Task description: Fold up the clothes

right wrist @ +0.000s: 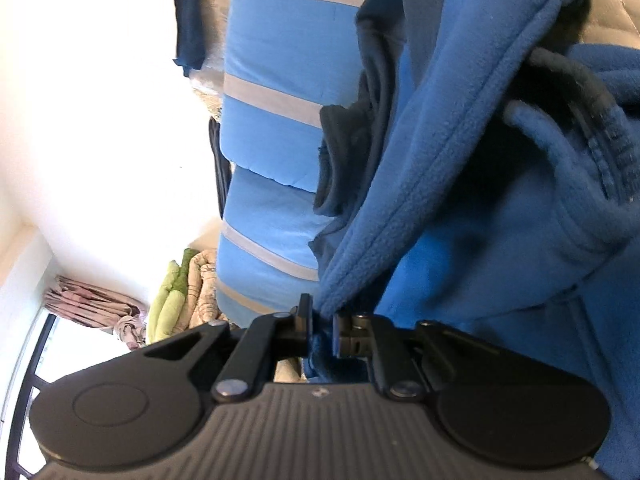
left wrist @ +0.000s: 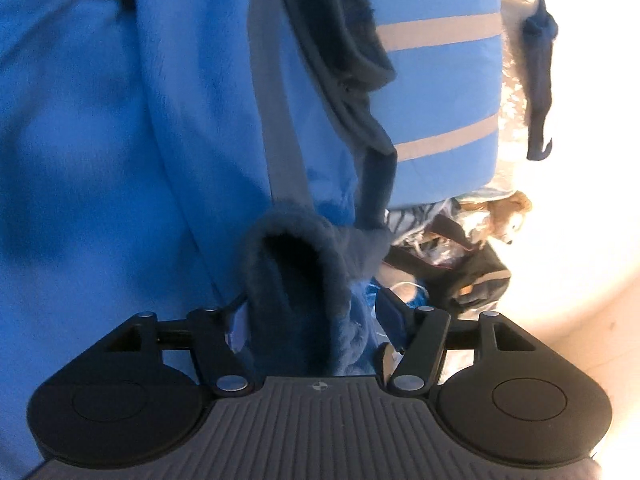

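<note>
A bright blue fleece garment (left wrist: pixel 100 140) fills the left wrist view, hanging in folds. Its darker blue cuff (left wrist: pixel 292 264) lies between the jaws of my left gripper (left wrist: pixel 312 320), which stand wide apart; the pads do not press on it, so the gripper is open. In the right wrist view the same fleece (right wrist: pixel 460 200) drapes from the upper right down to my right gripper (right wrist: pixel 322 330), which is shut on a stitched edge of the fabric. A dark blue lining or second layer (right wrist: pixel 352 140) shows behind that edge.
Blue bedding with grey stripes (left wrist: pixel 440 80) (right wrist: pixel 280 40) lies behind the garment. A dark garment (left wrist: pixel 540 80) hangs near a white wall. A plush toy (left wrist: pixel 508 216) and a dark bag (left wrist: pixel 472 276) sit below. Green and beige blankets (right wrist: pixel 172 300) and a pink curtain (right wrist: pixel 88 300) are at lower left.
</note>
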Demonstrator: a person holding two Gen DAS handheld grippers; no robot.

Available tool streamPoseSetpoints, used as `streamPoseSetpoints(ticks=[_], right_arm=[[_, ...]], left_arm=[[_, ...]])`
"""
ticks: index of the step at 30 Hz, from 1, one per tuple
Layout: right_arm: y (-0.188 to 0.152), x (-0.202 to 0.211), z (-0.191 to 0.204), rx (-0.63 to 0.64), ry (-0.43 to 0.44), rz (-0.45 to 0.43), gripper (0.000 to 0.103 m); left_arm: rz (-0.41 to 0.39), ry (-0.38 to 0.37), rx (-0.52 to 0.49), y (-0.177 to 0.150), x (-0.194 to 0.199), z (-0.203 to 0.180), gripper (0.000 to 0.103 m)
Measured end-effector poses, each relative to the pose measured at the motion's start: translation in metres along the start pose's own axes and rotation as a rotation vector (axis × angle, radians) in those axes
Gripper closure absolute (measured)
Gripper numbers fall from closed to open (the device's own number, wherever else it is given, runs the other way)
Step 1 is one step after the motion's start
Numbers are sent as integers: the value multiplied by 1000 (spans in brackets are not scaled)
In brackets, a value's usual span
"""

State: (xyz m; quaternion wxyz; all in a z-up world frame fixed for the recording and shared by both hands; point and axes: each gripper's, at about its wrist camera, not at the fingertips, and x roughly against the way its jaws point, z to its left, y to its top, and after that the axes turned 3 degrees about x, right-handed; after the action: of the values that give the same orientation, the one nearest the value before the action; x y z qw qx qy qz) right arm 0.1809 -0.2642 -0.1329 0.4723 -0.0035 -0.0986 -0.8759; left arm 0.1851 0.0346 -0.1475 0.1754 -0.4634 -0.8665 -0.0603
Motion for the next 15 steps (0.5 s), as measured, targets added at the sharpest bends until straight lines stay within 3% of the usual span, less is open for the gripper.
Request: streamPoseSetpoints(ticks=[4, 8, 11, 13, 14, 15], right_arm=[[1, 2, -3, -5, 23, -12, 93], [2, -2, -6, -23, 48, -22, 93], [3, -8, -10, -46, 67, -25, 93], [4, -14, -10, -50, 66, -26, 93], [4, -16, -10, -48, 62, -24, 93], [3, -18, -11, -47, 58, -22, 93]], left_arm=[[26, -60, 111, -5, -8, 15, 44], [44, -73, 172, -12, -15, 25, 44], [48, -63, 157, -14, -17, 24, 44], [2, -68, 112, -11, -10, 17, 46], [-24, -72, 88, -10, -6, 13, 48], [-60, -82, 61, -8, 0, 10, 57]])
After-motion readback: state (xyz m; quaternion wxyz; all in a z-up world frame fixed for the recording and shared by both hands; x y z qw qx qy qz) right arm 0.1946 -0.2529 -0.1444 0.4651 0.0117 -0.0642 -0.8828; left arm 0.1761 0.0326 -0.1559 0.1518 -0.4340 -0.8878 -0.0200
